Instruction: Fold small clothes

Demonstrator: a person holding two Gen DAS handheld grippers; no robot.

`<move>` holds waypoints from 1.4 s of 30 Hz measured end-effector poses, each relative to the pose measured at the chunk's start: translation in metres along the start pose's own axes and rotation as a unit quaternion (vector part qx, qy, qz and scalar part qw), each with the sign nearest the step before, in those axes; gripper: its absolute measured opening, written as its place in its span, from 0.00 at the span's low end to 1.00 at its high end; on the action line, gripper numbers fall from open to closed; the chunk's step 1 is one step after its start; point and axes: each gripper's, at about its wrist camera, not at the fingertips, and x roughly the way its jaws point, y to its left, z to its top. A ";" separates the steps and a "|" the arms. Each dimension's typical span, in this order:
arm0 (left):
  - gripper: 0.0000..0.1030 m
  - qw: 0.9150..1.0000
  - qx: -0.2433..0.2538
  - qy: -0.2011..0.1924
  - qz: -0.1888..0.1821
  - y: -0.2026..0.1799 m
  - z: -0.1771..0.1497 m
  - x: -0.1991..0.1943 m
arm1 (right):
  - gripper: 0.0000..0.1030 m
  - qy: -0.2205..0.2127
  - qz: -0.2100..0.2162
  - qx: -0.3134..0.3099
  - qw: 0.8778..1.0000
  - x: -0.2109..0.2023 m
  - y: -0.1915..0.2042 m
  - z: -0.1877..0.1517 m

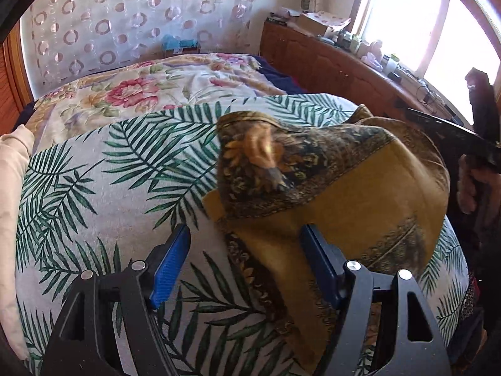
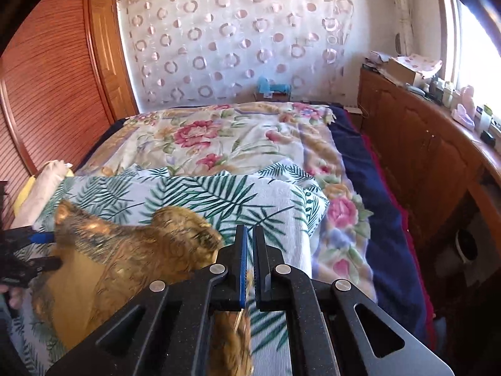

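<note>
The garment [image 1: 328, 188] is partly folded on the bed [image 1: 94, 194]; the right claw [image 2: 249, 266] is clamped on its edge, the left claw [image 1: 247, 269] spread apart; smoothing is judged left.

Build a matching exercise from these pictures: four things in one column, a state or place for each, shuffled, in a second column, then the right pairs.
Things
1. left gripper
2. right gripper
3. mustard-and-brown patterned small garment
4. cream floral bedspread

States or places
A. jaws nearly closed, a strip of the garment running between them
B. spread over the far part of the bed
C. jaws wide apart above the garment's edge
D. lying partly folded on the white sheet with green palm leaves

Pairs: 1-C, 2-A, 3-D, 4-B
</note>
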 end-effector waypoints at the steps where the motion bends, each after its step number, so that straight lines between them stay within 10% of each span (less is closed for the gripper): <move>1: 0.72 1.000 -0.001 0.002 0.001 0.001 -0.001 0.001 | 0.17 0.003 0.003 -0.001 1.000 -0.003 0.003 -0.002; 4: 0.72 1.000 0.000 0.000 0.007 0.003 -0.004 0.003 | 0.64 0.014 0.002 -0.011 1.000 -0.010 0.013 -0.010; 13: 0.72 1.000 -0.004 0.001 0.012 0.006 -0.006 0.001 | 0.76 0.050 0.000 -0.016 0.999 0.014 0.016 -0.022; 23: 0.71 1.000 -0.016 0.002 -0.006 0.009 -0.006 -0.002 | 0.76 0.063 0.013 0.004 0.998 0.026 0.016 -0.023; 29: 0.53 0.999 -0.023 0.000 -0.029 0.008 -0.004 -0.001 | 0.73 0.068 0.029 0.021 0.997 0.028 0.007 -0.023; 42: 0.32 0.998 -0.034 -0.004 -0.056 0.004 -0.002 0.003 | 0.17 0.055 0.061 0.002 0.997 0.022 0.013 -0.036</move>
